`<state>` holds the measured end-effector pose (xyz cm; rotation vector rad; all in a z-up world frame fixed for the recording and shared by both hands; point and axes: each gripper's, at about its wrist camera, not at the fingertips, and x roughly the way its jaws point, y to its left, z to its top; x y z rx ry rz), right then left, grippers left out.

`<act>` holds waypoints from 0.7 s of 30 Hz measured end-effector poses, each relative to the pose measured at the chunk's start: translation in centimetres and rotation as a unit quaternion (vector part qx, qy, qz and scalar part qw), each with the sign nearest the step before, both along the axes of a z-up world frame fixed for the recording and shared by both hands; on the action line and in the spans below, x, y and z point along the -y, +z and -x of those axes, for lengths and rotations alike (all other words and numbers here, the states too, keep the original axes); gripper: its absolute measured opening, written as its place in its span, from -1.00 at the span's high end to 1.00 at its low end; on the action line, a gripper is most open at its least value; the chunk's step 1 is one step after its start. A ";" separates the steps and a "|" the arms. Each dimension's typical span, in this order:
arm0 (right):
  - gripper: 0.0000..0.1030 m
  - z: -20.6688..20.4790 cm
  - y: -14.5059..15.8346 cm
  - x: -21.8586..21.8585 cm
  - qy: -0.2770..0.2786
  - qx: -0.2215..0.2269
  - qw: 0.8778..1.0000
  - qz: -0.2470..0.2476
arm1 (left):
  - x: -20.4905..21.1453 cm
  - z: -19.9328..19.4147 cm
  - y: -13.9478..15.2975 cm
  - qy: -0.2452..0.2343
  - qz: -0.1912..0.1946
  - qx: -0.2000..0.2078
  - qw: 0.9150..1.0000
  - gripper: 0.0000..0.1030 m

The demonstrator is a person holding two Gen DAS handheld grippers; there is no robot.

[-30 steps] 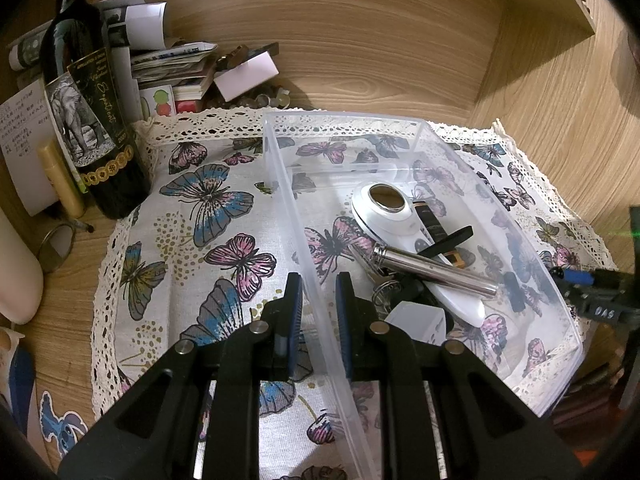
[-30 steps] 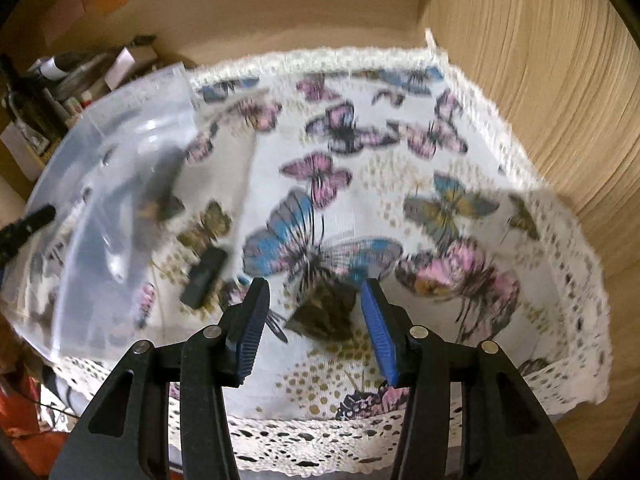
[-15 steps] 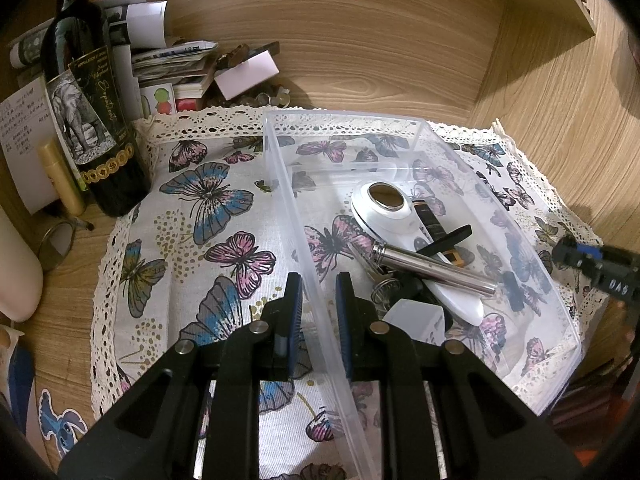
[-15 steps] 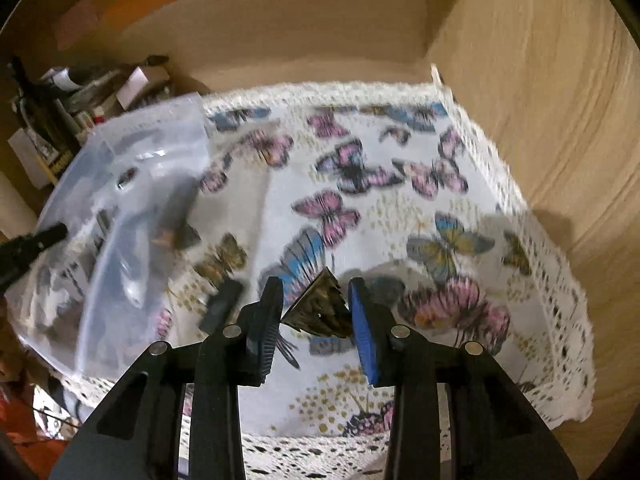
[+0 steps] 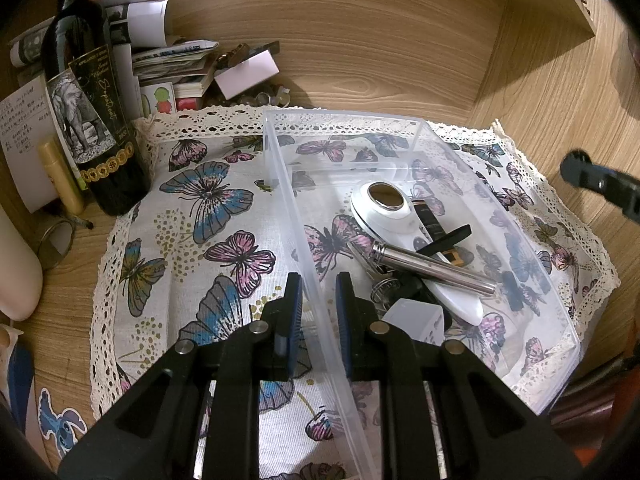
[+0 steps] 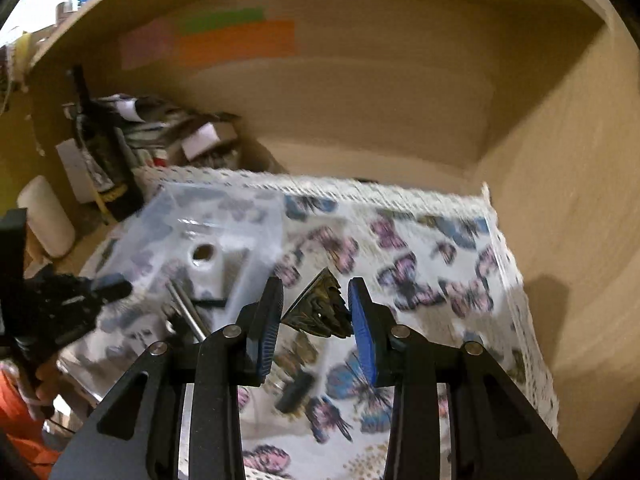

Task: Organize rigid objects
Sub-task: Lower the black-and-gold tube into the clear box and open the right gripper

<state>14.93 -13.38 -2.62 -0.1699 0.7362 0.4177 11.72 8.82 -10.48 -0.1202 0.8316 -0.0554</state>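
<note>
The right gripper's (image 6: 316, 312) fingers are clamped on a dark bronze pyramid-shaped ornament (image 6: 320, 310), held above the butterfly-print cloth (image 6: 432, 280). The left gripper's (image 5: 316, 312) fingers pinch the near wall of the clear plastic bin (image 5: 496, 216). The step looks like carrying; next, clear the bin's rim up-left of the fingers and release into open floor beside the white magnifier (image 5: 386, 208).

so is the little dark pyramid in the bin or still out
Out. The dark pyramid is clamped in the right hand-held gripper, lifted above the butterfly cloth, beside the clear bin, not inside it.
</note>
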 end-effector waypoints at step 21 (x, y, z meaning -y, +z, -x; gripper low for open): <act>0.40 -1.0 -2.6 -7.7 0.106 -0.040 0.993 0.014 | 0.0 0.0 0.0 0.000 0.000 0.000 1.000 0.68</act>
